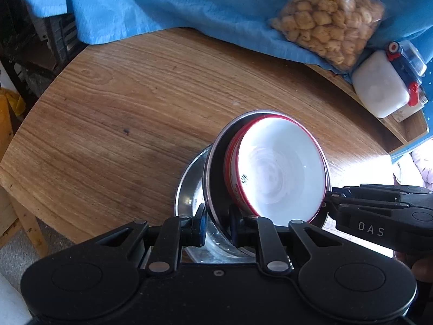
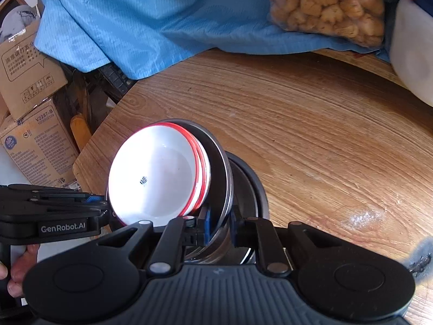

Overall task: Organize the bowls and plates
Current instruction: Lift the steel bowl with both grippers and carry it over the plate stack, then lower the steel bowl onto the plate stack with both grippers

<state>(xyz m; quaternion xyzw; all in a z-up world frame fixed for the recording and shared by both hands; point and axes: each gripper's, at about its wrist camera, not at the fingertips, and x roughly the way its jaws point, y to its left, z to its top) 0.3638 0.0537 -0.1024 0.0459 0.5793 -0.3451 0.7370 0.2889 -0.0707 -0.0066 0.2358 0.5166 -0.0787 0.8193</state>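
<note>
A white bowl with a red rim sits nested inside a steel bowl. Both are tilted and held just above a steel plate on the wooden table. My left gripper is shut on the steel bowl's rim at one side. My right gripper is shut on the opposite side of the steel bowl's rim, with the white bowl to its left and the plate beneath. Each gripper shows in the other's view: the right, the left.
A blue cloth covers the table's far side, with a bag of snacks on it. A white container with red clips stands at the right. Cardboard boxes sit beyond the table's left edge.
</note>
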